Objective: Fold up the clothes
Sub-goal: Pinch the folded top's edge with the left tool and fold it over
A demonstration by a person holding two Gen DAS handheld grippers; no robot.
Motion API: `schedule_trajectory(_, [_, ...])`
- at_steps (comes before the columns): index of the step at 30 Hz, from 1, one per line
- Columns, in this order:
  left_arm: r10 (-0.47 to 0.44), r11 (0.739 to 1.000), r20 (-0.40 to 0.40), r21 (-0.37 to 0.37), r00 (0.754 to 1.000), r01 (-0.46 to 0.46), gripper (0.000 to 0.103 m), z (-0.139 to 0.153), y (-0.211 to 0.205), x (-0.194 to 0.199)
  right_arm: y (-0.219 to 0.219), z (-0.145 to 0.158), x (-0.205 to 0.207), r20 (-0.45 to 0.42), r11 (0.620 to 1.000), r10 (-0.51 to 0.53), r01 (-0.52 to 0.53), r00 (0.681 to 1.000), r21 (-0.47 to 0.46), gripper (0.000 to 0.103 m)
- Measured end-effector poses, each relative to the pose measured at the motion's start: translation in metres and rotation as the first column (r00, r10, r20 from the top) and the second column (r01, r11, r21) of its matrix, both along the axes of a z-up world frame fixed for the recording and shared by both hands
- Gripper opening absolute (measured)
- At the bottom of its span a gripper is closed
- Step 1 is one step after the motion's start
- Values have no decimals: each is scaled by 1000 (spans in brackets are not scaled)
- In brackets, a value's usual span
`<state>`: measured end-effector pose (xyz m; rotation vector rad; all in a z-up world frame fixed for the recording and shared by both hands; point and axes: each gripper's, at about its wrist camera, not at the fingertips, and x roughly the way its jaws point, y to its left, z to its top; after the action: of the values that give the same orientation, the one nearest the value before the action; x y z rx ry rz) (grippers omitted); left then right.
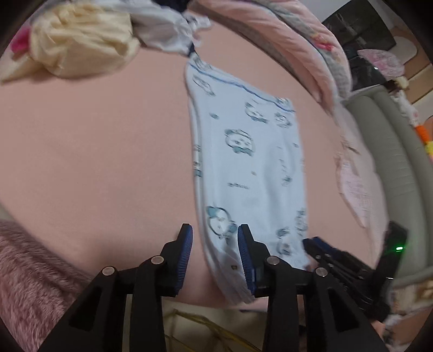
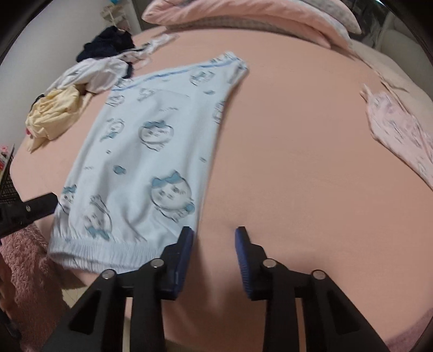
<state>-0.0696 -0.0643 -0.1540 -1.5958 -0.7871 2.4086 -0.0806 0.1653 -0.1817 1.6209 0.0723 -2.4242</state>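
Note:
A light blue garment point(image 1: 249, 168) printed with cartoon cats lies flat on the pink bed sheet point(image 1: 94, 149), folded lengthwise. Its elastic hem is toward me. My left gripper point(image 1: 215, 235) stands open over the hem's left corner, with cloth showing between its fingers. The right gripper point(image 1: 324, 251) shows at the hem's right corner in that view. In the right wrist view the garment point(image 2: 140, 151) lies left of centre, and my right gripper point(image 2: 213, 235) is open just past its right edge, over bare sheet. The left gripper point(image 2: 35, 205) pokes in at the hem's left corner.
A heap of unfolded clothes, cream point(image 2: 51, 119), white point(image 2: 94, 73) and dark navy point(image 2: 108, 43), lies at the far left. A pink printed garment point(image 2: 400, 130) lies at the right. Pink pillows point(image 2: 243, 19) line the far side. A fuzzy pink rug point(image 1: 29, 270) lies below the bed's near edge.

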Motion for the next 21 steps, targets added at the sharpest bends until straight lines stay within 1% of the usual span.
schedule_trajectory(2, [-14, 1000, 6, -19, 1000, 14, 32, 1, -4, -13, 23, 8, 3, 24, 998, 3, -1, 1000, -65, 31])
schedule_trajectory(3, [-25, 999, 8, -35, 1000, 25, 32, 1, -6, -22, 36, 12, 4, 36, 995, 5, -2, 999, -99, 33])
schedule_trajectory(5, [-43, 998, 5, -50, 999, 43, 32, 2, -11, -42, 47, 22, -10, 34, 982, 1, 6, 999, -188, 41])
schedule_trajectory(6, [-43, 998, 4, -51, 999, 43, 32, 1, -15, -56, 52, 29, -23, 15, 979, -13, 16, 1000, -204, 56])
schedule_trajectory(7, [-43, 998, 3, -52, 999, 43, 32, 0, -19, -70, 55, 33, -35, -5, 978, -26, 24, 1000, -209, 67])
schedule_trajectory(9, [-30, 998, 6, -58, 1000, 31, 32, -4, -28, -101, 58, 39, -68, -43, 975, -59, 48, 997, -216, 68])
schedule_trajectory(11, [-10, 999, 14, -49, 1000, 11, 32, -10, -36, -131, 60, 35, -102, -16, 967, -80, 74, 997, -246, 68])
schedule_trajectory(12, [-2, 999, 16, -38, 1000, 2, 32, -13, -40, -145, 58, 28, -125, 12, 957, -95, 95, 995, -275, 68])
schedule_trajectory(15, [3, 1000, -2, -12, 1000, -3, 32, -18, -50, -179, 56, 10, -176, 89, 935, -128, 150, 988, -321, 68])
schedule_trajectory(18, [-13, 1000, -36, 3, 999, 13, 32, -21, -54, -191, 38, -9, -223, 108, 934, -143, 170, 984, -314, 68])
schedule_trajectory(20, [-24, 1000, -59, 12, 998, 25, 32, -24, -56, -200, 31, -15, -238, 89, 937, -144, 165, 985, -309, 75])
schedule_trajectory(21, [-29, 999, -70, 17, 997, 30, 32, -25, -57, -204, 25, -13, -246, 36, 939, -134, 138, 990, -316, 78])
